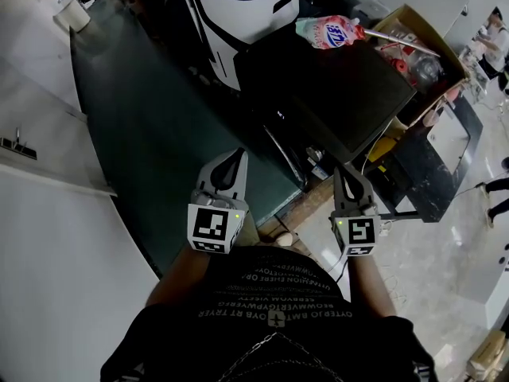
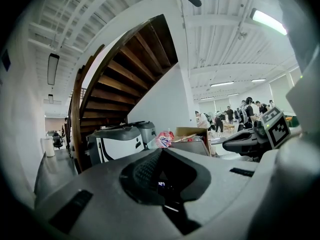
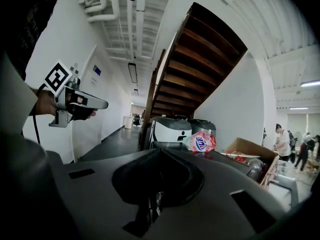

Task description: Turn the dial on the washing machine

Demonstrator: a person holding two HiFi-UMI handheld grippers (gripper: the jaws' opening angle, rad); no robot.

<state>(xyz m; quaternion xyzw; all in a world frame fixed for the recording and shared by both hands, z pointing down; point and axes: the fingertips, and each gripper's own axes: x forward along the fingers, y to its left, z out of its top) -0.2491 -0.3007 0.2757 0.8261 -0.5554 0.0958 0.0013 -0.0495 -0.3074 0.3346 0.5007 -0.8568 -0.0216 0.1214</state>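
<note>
Washing machine (image 1: pixel 330 94): dark-topped box, centre to upper right of the head view. Dial can't be picked out in any view; the front edge is dark, with only a small glint on it. Pink detergent bag (image 1: pixel 330 32) lies on the machine's far edge, top centre of the frame. An open cardboard box (image 1: pixel 417 42) full of odds and ends sits just beside the machine, upper right. A white-and-black machine (image 1: pixel 238 10) stands behind it, top centre. A dark green floor strip (image 1: pixel 135 134) runs down the left half.

Left tool (image 1: pixel 237 159): lower centre-left of the head view, in the air and apart from the washing machine, jaws together, nothing between them. Its own view shows the jaws meeting at a point, aimed at the white-and-black machine and the bag.

Right tool (image 1: pixel 344 175): lower centre-right, also clear of the machine, jaws fully closed and empty. Its own view shows the same closed point. Each tool shows in the other's view, at the frame edge.

The person's dark printed shirt (image 1: pixel 278 317) fills the bottom centre. A wooden staircase (image 2: pixel 130 74) rises behind, upper centre in both gripper views. People (image 2: pixel 240 115) stand far off at mid right in the left gripper view.
</note>
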